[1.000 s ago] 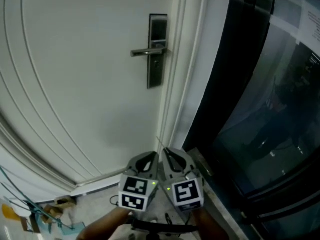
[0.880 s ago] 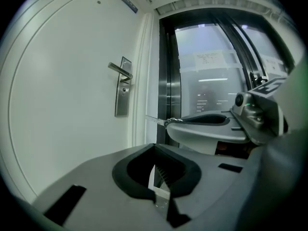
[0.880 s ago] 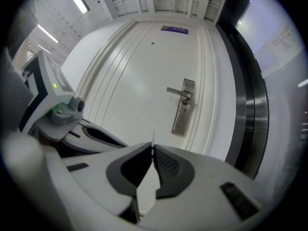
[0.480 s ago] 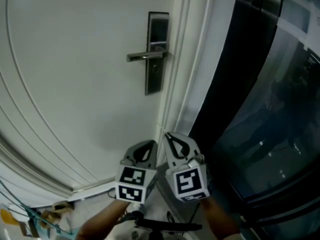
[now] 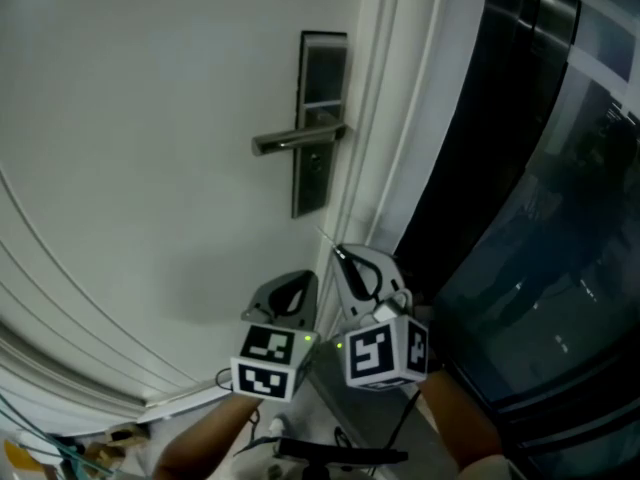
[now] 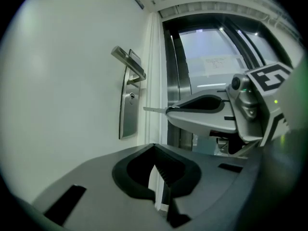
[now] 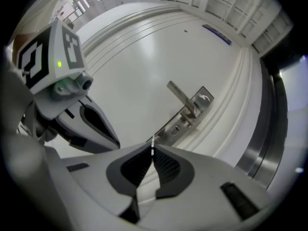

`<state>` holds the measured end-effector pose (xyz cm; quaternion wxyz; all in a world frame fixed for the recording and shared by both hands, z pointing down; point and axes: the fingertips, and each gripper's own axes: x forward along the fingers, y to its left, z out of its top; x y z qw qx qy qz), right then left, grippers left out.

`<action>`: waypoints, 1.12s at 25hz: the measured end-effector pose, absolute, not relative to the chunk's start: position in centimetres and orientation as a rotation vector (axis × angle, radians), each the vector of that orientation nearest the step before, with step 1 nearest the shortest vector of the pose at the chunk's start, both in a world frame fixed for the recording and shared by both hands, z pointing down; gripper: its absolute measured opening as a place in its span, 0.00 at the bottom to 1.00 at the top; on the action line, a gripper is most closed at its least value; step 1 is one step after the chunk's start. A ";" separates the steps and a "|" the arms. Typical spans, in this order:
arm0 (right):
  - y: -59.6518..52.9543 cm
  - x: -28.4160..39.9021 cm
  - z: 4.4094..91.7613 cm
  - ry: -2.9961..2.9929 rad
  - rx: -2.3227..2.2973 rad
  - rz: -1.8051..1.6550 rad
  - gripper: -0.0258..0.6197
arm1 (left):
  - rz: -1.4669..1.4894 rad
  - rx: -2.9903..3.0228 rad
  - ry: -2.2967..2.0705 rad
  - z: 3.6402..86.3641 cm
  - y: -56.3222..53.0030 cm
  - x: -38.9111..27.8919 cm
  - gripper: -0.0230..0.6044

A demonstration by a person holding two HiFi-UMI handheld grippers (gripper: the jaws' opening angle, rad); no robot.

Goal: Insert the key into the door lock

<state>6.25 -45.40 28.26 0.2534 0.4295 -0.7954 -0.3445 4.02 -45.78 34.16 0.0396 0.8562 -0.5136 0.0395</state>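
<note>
The white door carries a dark metal lock plate with a lever handle and a keyhole below the lever. My right gripper is shut on a thin key, whose blade points up at the plate from a short way below it. In the right gripper view the key shows edge-on between the jaw tips, with the keyhole just beyond. My left gripper sits beside it, lower left, shut and empty. From the left gripper view, the key blade is still apart from the lock plate.
White door-frame mouldings run along the right of the lock. Beyond them stands a dark glass and metal panel. Cables and bits of clutter lie on the floor at the lower left, below the door's skirting.
Both grippers have risen toward the lock. The right gripper with the key has come closer to the plate's lower end. The left gripper trails slightly behind.
</note>
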 end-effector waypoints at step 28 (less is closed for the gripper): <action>-54.8 4.9 23.2 -1.546 1.158 -1.317 0.07 | 0.070 2.668 -1.527 33.0 -51.7 0.4 0.04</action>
